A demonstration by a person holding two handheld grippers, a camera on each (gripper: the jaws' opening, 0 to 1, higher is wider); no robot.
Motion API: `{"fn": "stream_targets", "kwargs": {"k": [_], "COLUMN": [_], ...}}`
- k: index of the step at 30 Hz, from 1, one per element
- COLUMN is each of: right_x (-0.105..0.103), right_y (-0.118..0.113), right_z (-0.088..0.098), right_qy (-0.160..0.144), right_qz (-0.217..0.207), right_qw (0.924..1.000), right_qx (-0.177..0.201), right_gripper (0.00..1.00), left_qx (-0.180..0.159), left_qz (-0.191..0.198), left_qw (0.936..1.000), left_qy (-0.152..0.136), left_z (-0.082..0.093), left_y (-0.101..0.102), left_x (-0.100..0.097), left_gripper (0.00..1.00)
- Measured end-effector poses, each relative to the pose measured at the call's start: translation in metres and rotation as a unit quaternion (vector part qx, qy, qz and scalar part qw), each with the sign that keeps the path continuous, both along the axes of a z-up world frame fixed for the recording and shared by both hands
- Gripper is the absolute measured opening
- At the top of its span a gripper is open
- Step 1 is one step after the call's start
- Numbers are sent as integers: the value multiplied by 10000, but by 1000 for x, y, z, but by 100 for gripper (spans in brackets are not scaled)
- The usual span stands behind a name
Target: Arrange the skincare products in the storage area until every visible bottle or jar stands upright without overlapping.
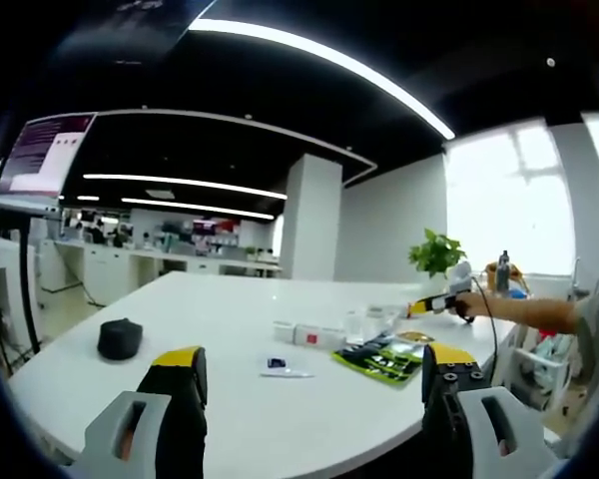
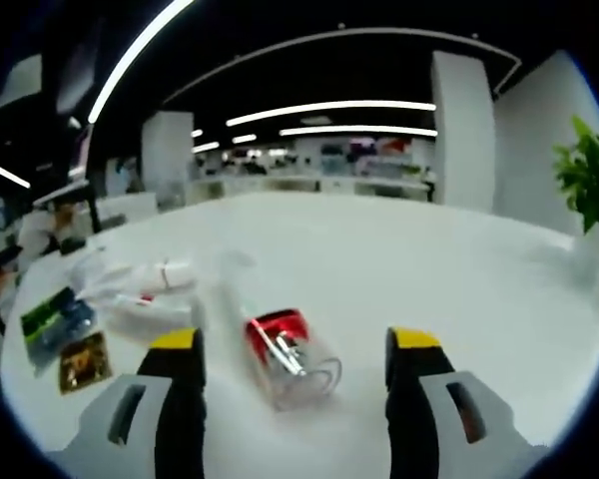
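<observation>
My right gripper [image 2: 292, 394] is spread wide, with a clear jar with a red cap [image 2: 288, 356] lying tilted on the white table [image 2: 399, 259] between its jaws, untouched. Open tabletop stretches ahead. My left gripper [image 1: 314, 384] is released too, near the table's edge; small blurred packets [image 1: 384, 357], perhaps skincare, lie beyond.

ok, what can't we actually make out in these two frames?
- Clear bottle with red cap, right gripper view: motion blur; lying or tilted cannot be told.
- White tubes, right gripper view: blurred, labels unreadable.
- Small white items, left gripper view: too small to identify.
- Right gripper, left gripper view: too distant to judge its jaws.
</observation>
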State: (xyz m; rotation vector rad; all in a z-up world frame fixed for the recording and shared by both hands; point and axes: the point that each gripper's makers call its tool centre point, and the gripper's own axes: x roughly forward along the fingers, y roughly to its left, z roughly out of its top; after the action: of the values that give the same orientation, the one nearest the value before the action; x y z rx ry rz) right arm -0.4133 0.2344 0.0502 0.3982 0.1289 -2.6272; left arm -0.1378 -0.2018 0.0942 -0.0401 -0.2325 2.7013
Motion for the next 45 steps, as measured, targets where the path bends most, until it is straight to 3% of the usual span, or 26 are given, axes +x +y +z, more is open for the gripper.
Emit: {"fn": "stream_targets", "kwargs": {"k": [6, 11, 14, 19, 22, 24, 32, 38, 45], "right_x": [-1, 0, 0, 4, 7, 10, 17, 22, 29], "right_y": [-5, -11, -10, -12, -15, -15, -21, -21, -22], "right_z": [-6, -14, -15, -16, -16, -17, -15, -1, 21], "right_qy": [-103, -292, -306, -421, -552, -738, -937, -1014, -1220], "right_qz": [86, 147, 123, 120, 95, 68, 0, -48, -74], "right_qw": [9999, 9995, 9994, 9990, 9984, 9972, 9937, 9924, 9865], "right_qx": [35, 19, 64, -131, -100, 118, 622, 694, 1088], "right_gripper": [56, 51, 40, 33, 31, 31, 30, 30, 30], "left_qx": [41, 26, 37, 11, 37, 39, 46, 53, 50], "left_qz": [50, 60, 68, 80, 70, 73, 78, 90, 73], "left_qw": [10000, 10000, 10000, 10000, 10000, 10000, 10000, 9999, 10000], "left_qy": [18, 22, 16, 11, 8, -10, 34, 40, 42], "left_z": [1, 2, 2, 2, 2, 1, 2, 2, 3], "left_y": [-4, -5, -5, -6, -6, -7, -6, -8, -7], "left_x": [0, 0, 0, -1, -2, -2, -1, 0, 0], "left_gripper": [91, 91, 91, 91, 91, 91, 91, 91, 91]}}
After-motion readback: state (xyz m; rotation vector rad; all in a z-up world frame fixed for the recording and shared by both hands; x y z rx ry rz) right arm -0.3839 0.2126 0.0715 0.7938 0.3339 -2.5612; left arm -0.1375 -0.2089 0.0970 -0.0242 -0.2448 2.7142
